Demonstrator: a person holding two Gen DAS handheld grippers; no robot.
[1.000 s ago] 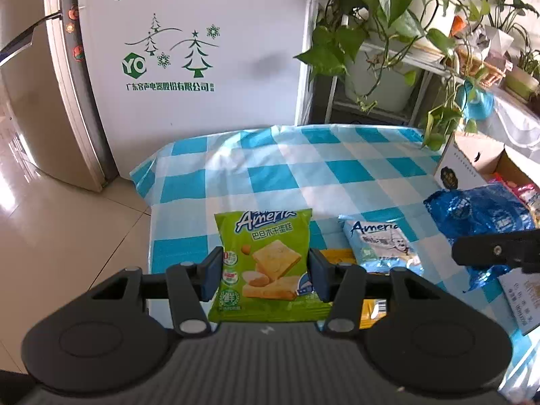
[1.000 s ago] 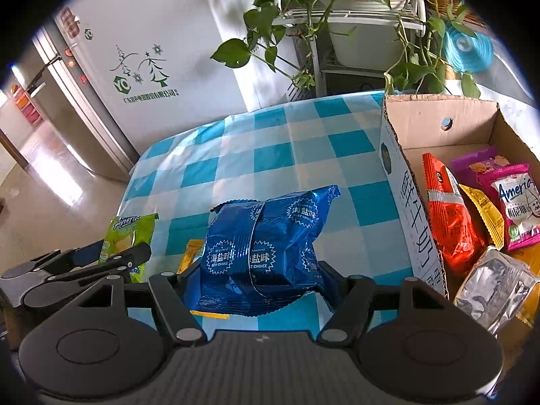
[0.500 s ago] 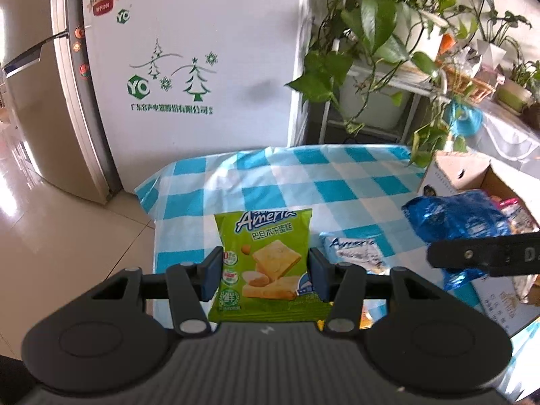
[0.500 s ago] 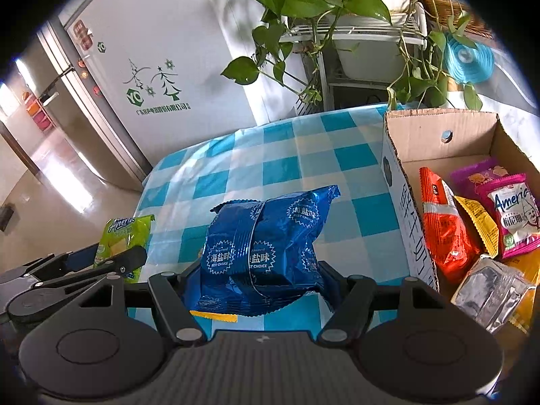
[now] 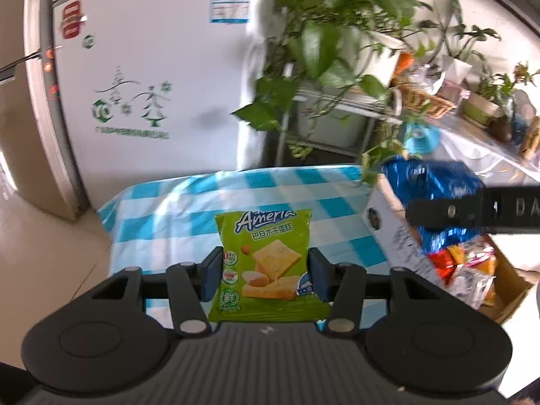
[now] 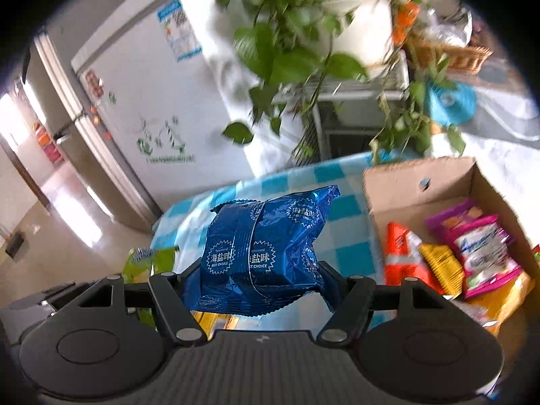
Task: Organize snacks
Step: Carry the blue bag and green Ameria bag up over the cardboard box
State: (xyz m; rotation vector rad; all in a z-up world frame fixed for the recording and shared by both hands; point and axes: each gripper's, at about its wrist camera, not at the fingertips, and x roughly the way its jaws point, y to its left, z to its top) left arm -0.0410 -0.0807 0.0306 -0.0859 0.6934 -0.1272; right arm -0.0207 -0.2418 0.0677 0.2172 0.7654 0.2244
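A home: fridge [image 5: 141, 77], trailing houseplants [image 5: 324, 44], checked tablecloth [image 5: 189, 209].

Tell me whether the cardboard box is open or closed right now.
Open. The cardboard box has no lid over its top, and the right wrist view looks straight down onto snack packets lying inside it.

Left hand-held gripper [image 5: 265, 275] clamped, right hand-held gripper [image 6: 260, 281] clamped; both angled downward.
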